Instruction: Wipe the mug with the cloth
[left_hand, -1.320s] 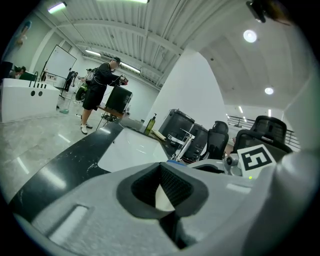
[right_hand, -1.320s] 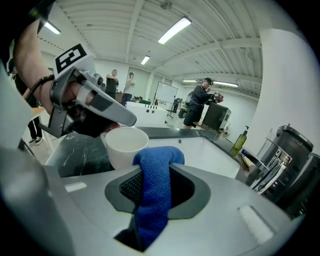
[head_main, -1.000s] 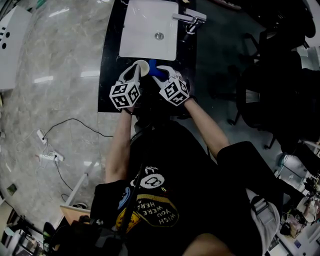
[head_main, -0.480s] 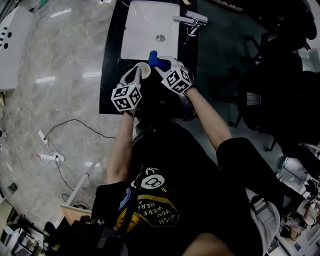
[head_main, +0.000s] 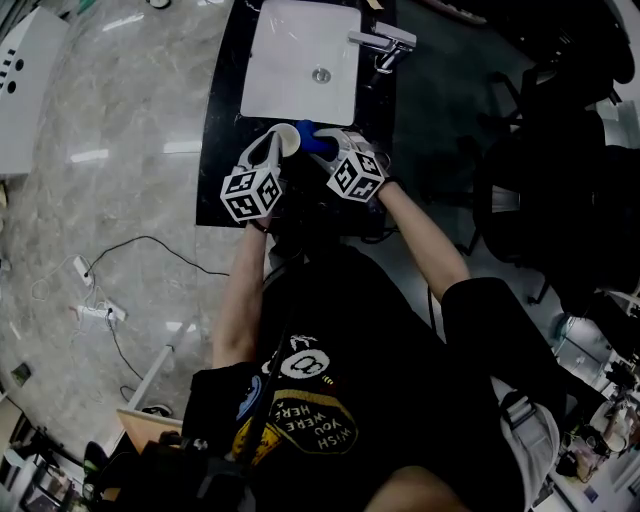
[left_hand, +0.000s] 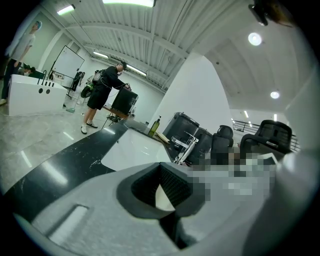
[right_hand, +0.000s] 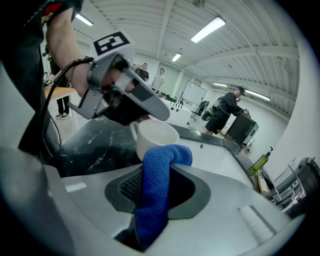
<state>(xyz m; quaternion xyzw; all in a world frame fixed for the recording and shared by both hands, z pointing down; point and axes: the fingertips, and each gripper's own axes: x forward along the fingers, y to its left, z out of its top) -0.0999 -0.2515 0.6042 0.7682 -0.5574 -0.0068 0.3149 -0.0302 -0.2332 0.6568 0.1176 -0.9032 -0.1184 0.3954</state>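
In the head view, a white mug (head_main: 283, 138) is held over the black counter (head_main: 215, 150), just in front of the sink. My left gripper (head_main: 272, 145) is shut on the mug; the right gripper view shows its jaws clamped at the handle side of the mug (right_hand: 156, 136). A sliver of white mug (left_hand: 163, 194) shows between the left jaws. My right gripper (head_main: 328, 143) is shut on a blue cloth (head_main: 312, 137). The cloth (right_hand: 156, 192) hangs folded from the jaws, with its top fold lying against the mug's rim.
A white sink basin (head_main: 300, 60) with a chrome faucet (head_main: 385, 40) lies just beyond the mug. A green bottle (right_hand: 260, 161) stands at the counter's far end. Office chairs (head_main: 540, 190) crowd the right, cables (head_main: 100, 300) lie on the floor to the left, and people (left_hand: 106, 95) stand far off.
The right gripper carried the cloth out toward the sink, then back against the mug's rim, and its cube turned. The left gripper and mug stayed almost still.
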